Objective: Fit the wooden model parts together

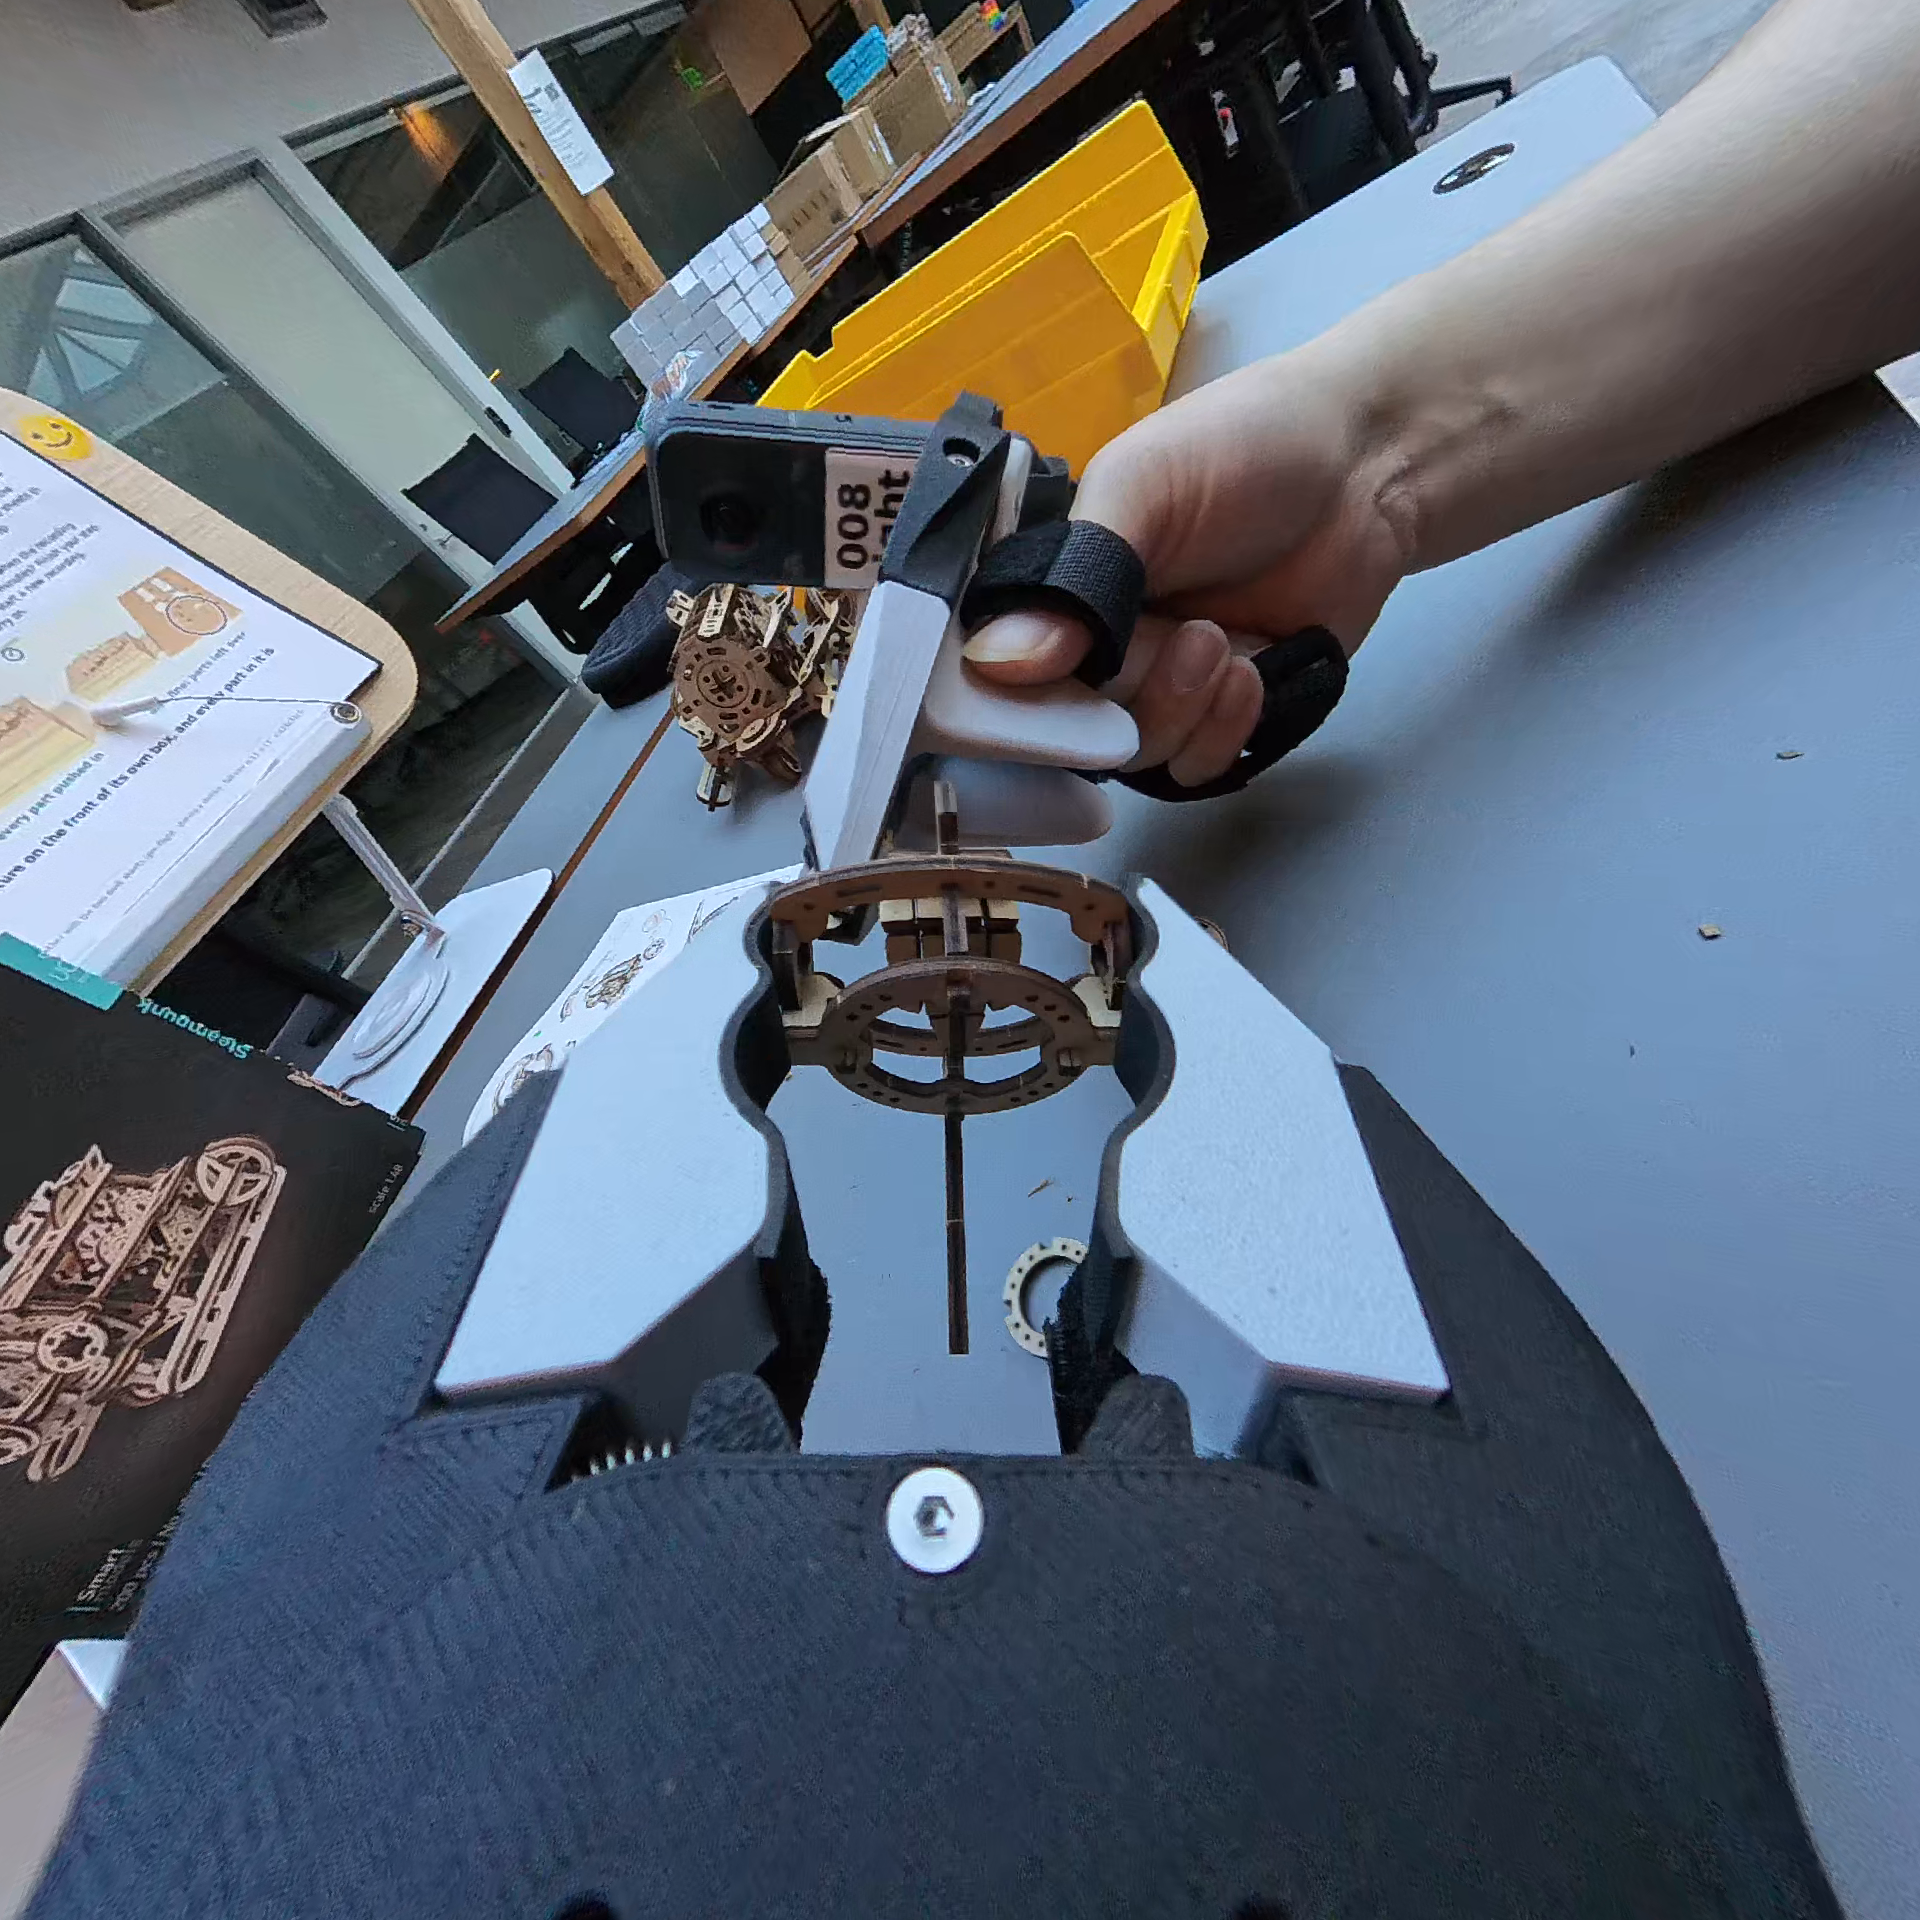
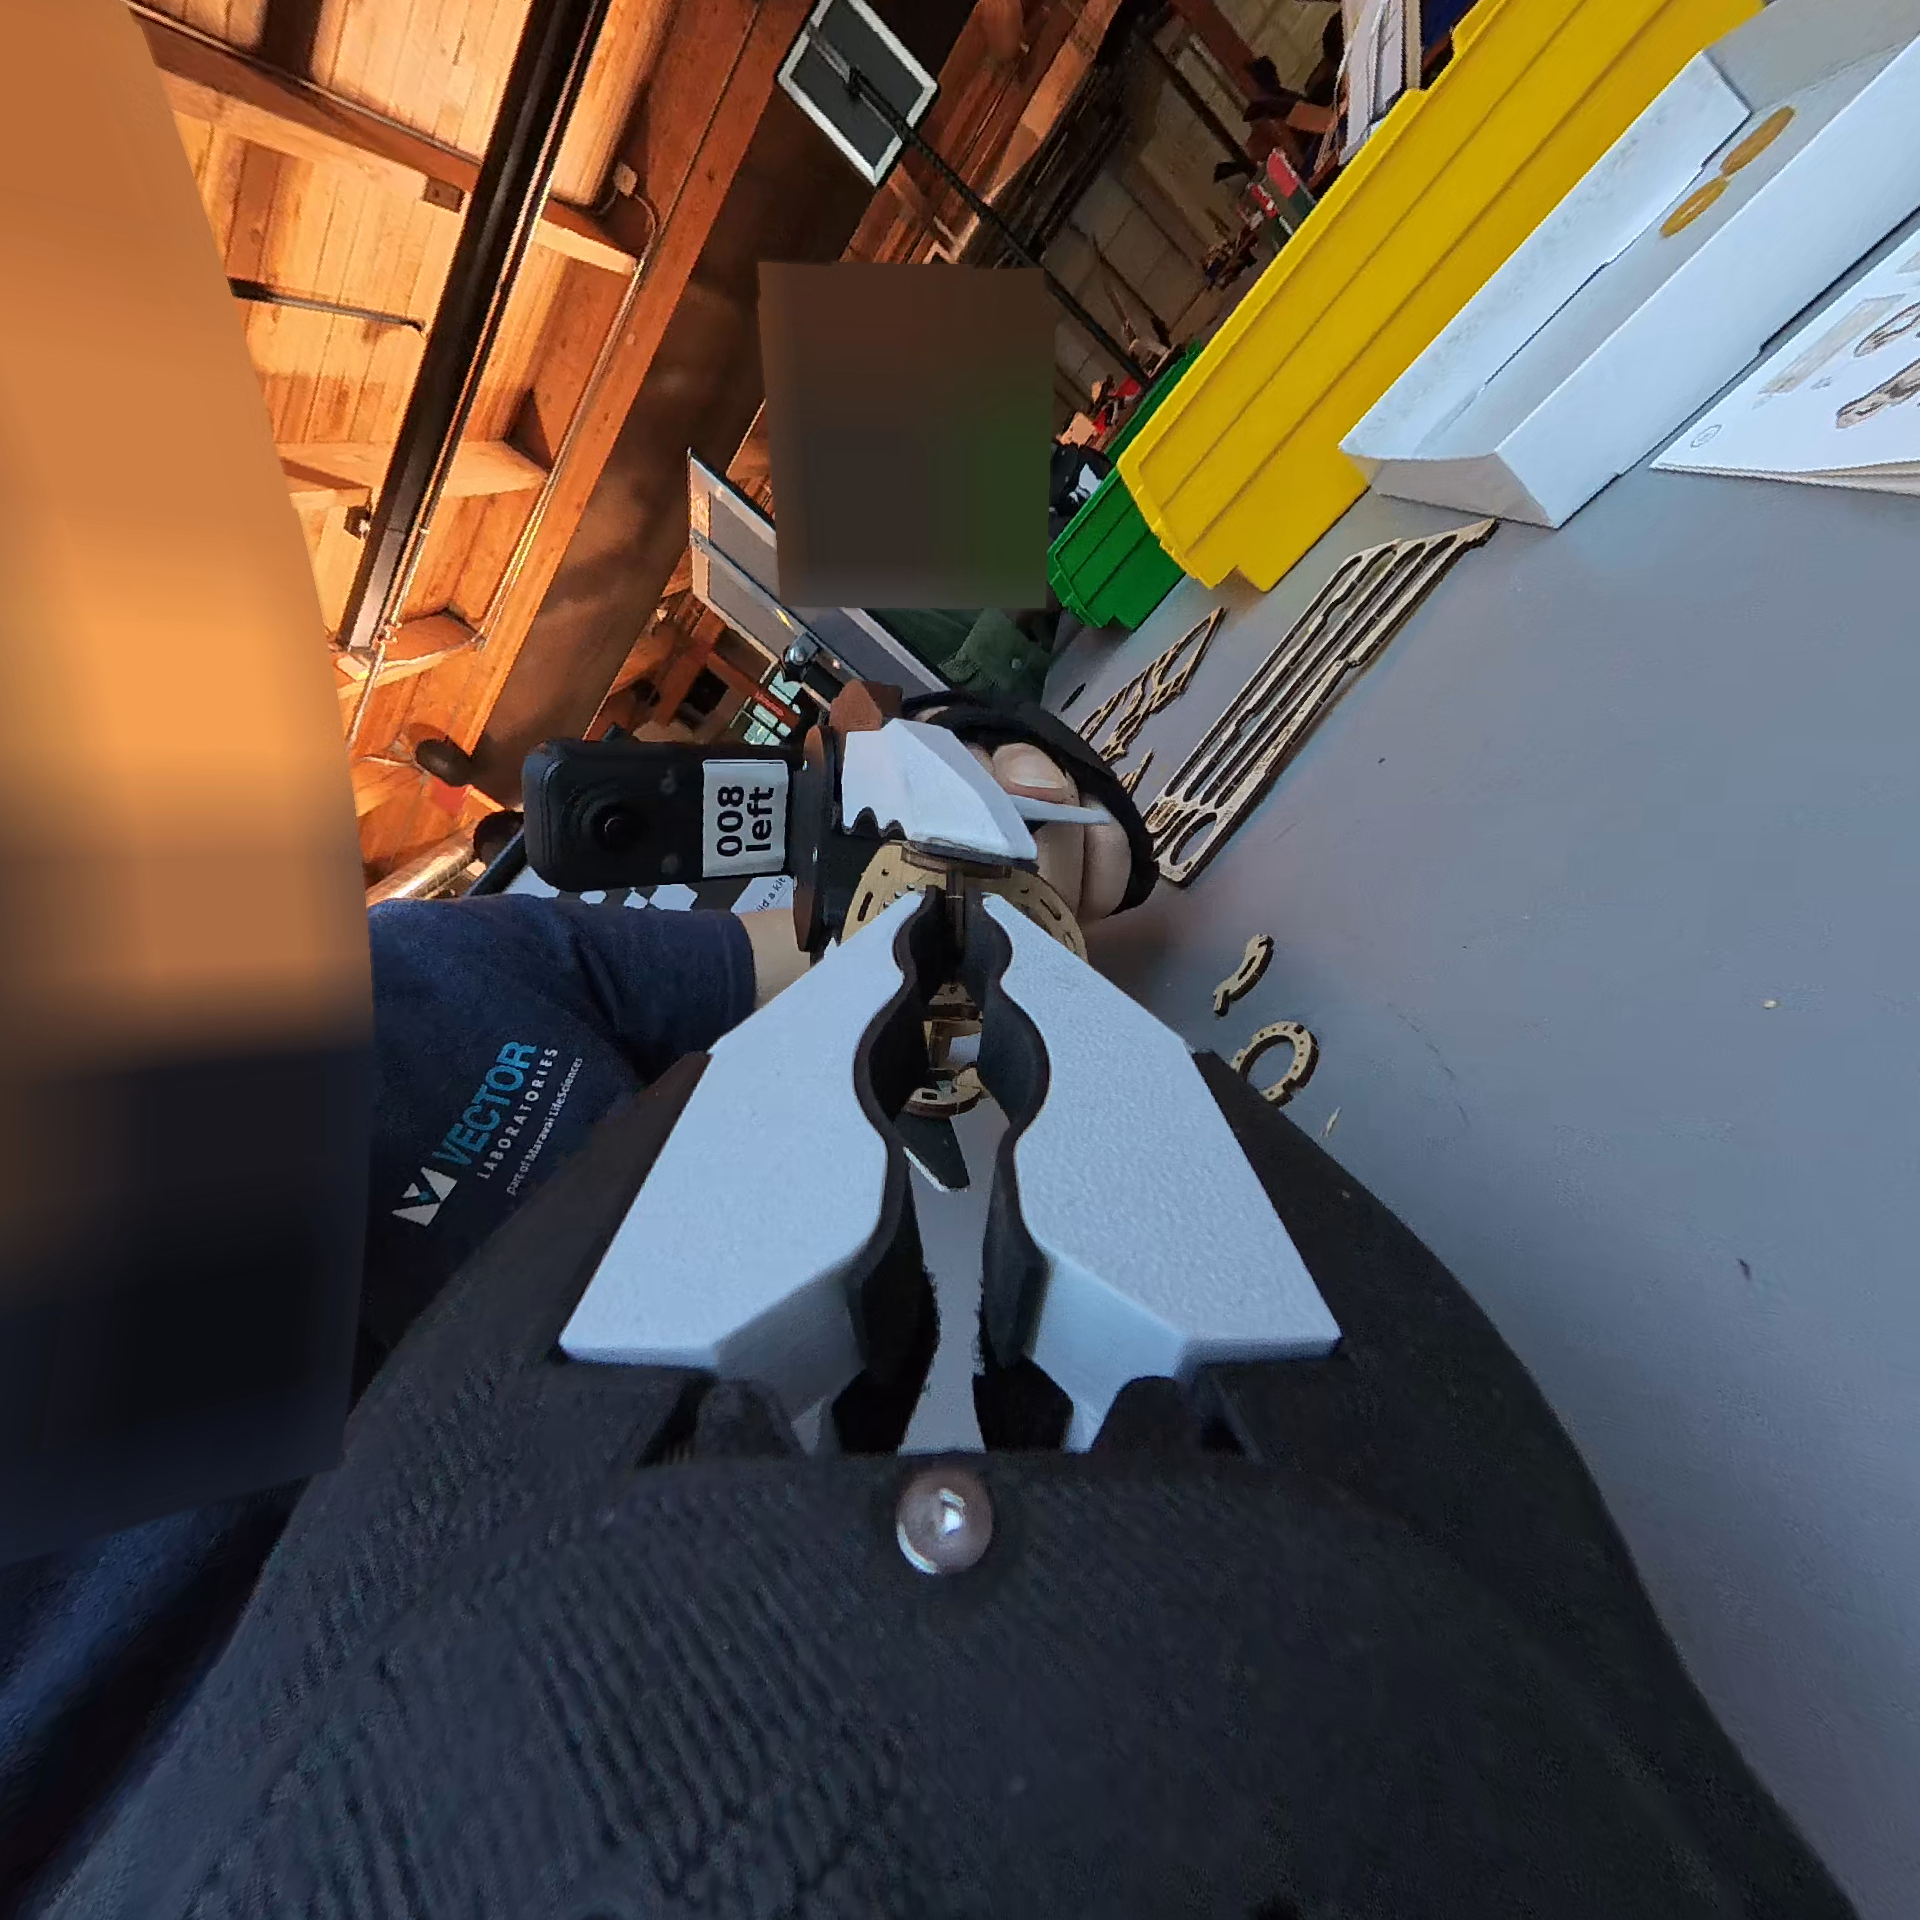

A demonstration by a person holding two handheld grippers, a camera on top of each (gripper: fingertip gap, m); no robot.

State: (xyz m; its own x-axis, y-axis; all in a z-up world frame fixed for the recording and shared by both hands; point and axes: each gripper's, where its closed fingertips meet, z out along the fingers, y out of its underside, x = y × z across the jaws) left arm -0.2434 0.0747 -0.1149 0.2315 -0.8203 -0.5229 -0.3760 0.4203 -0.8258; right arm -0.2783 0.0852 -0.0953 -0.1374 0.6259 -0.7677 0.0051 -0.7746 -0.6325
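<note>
My left gripper (image 1: 951, 935) is shut on a wooden ring assembly (image 1: 951, 1023): two slotted rings joined by small struts, held above the grey table (image 1: 1507, 1039). A thin dark wooden axle strip (image 1: 956, 1226) runs through the rings' centres. My right gripper (image 2: 951, 909) comes in from the far side and is shut on the far end of that strip (image 2: 952, 902). The right gripper also shows in the left wrist view (image 1: 935, 842), with a hand on it. The left gripper (image 2: 966, 831) and the ring assembly (image 2: 883, 888) show beyond the right fingertips.
A loose toothed wooden ring (image 1: 1039, 1294) lies under the left gripper. Small horseshoe pieces (image 2: 1278, 1060) and an emptied wooden sheet (image 2: 1309, 665) lie on the table. A finished wooden model (image 1: 738, 675), yellow bins (image 1: 1039, 301), a white box (image 2: 1610, 312), the kit box (image 1: 156, 1299) and an instruction stand (image 1: 135, 665) surround them. Less than 4 cm separates the two grippers' tips.
</note>
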